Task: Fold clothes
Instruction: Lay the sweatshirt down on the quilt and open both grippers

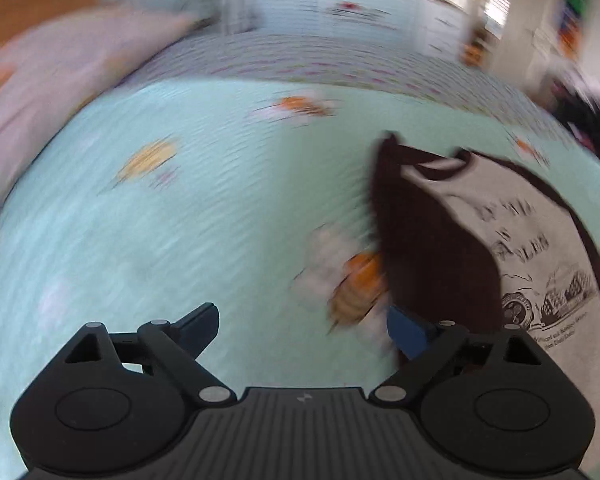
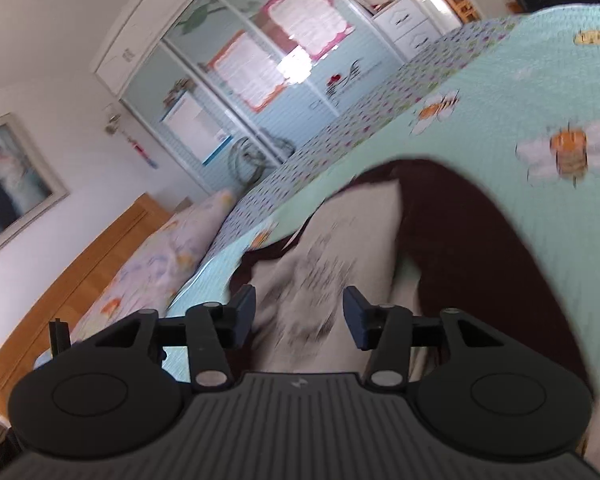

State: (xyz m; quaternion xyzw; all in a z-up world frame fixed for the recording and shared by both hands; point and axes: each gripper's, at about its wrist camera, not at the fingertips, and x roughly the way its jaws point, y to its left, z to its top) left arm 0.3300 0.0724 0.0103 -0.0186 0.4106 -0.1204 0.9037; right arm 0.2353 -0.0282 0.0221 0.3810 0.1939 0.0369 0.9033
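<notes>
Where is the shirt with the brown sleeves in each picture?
Left wrist view: the shirt lies at the right, beside the open left gripper, on the mint bedspread.
Right wrist view: the shirt fills the lower middle, just ahead of the open right gripper.
Shared landmark: the bee-printed mint bedspread, with the wardrobe beyond the bed.

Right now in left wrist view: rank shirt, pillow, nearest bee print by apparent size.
1. shirt
2. pillow, looks close to the shirt; cut off by the frame edge and blurred, so the order is unsure
3. bee print, clearly smallest
</notes>
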